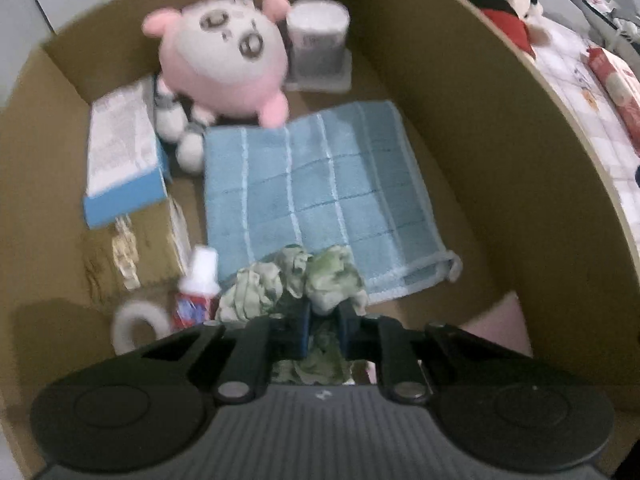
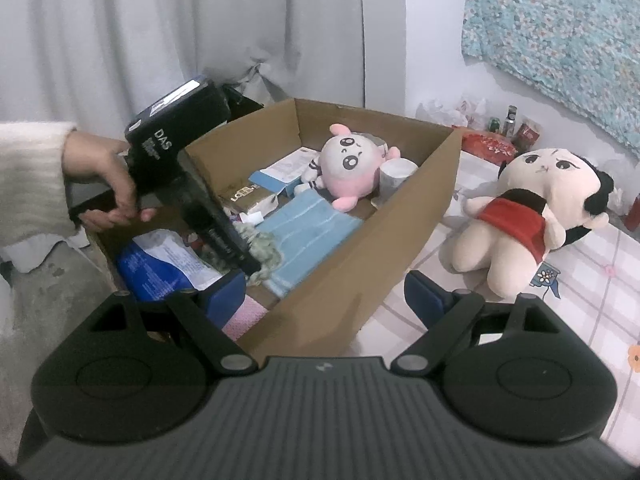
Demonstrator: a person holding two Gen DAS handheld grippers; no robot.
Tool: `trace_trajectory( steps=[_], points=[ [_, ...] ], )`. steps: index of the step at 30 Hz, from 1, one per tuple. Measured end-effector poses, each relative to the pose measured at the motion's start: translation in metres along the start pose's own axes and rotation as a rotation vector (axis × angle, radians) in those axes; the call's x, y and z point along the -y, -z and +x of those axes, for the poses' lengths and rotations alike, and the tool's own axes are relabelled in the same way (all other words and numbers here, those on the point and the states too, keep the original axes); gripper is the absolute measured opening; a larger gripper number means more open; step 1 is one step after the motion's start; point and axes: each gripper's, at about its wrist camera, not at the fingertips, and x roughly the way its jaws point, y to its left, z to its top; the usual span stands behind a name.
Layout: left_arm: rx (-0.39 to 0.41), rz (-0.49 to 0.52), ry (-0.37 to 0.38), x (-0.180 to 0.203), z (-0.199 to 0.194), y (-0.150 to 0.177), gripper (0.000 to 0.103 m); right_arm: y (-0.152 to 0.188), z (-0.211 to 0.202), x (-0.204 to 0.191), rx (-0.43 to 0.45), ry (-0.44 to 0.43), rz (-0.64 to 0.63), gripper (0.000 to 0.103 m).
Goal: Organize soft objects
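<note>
The left tongs (image 1: 324, 322) point down into the cardboard box (image 2: 360, 240), clamped tight on a crumpled green cloth (image 1: 332, 276); a blue towel (image 1: 320, 184) lies just beyond their tips. The right tongs (image 2: 324, 300) gape wide, empty, straddling the box's near corner, a doll in red (image 2: 532, 216) beyond to their right.

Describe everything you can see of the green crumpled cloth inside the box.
The green cloth is a crumpled, mottled pale-and-dark green bundle that looks like thin soft fabric. It sits in the cardboard box, at the near edge of the folded blue towel and overlapping it. The left tongs are shut on its middle, pointing steeply down; folds spill out on both sides.
</note>
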Motion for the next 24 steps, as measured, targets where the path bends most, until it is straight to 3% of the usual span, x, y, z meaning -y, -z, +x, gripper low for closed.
trace_trajectory(
  steps=[3,5,7,15,18,21,24],
  points=[
    [-0.004,0.047,-0.029,0.008,0.002,0.004,0.018,0.000,0.002,0.003,-0.003,0.002,0.012,0.087],
    [-0.015,0.086,-0.044,0.014,0.000,0.008,0.026,-0.001,0.002,0.004,-0.002,0.001,0.023,0.087],
    [0.007,0.084,-0.060,0.018,-0.010,0.014,0.053,-0.001,0.000,0.004,0.003,-0.003,0.030,0.087],
    [0.113,0.013,-0.073,0.015,-0.060,0.033,0.051,0.003,-0.024,-0.001,0.021,0.009,0.036,0.087],
    [0.223,-0.020,-0.069,0.021,-0.083,0.047,0.054,0.008,-0.040,-0.002,0.041,0.025,0.064,0.087],
    [0.381,-0.059,-0.105,0.036,-0.113,0.073,0.071,0.016,-0.058,-0.002,0.075,0.042,0.099,0.087],
    [0.530,-0.101,-0.165,0.053,-0.135,0.103,0.081,0.025,-0.072,0.001,0.146,0.066,0.156,0.087]
  ],
)
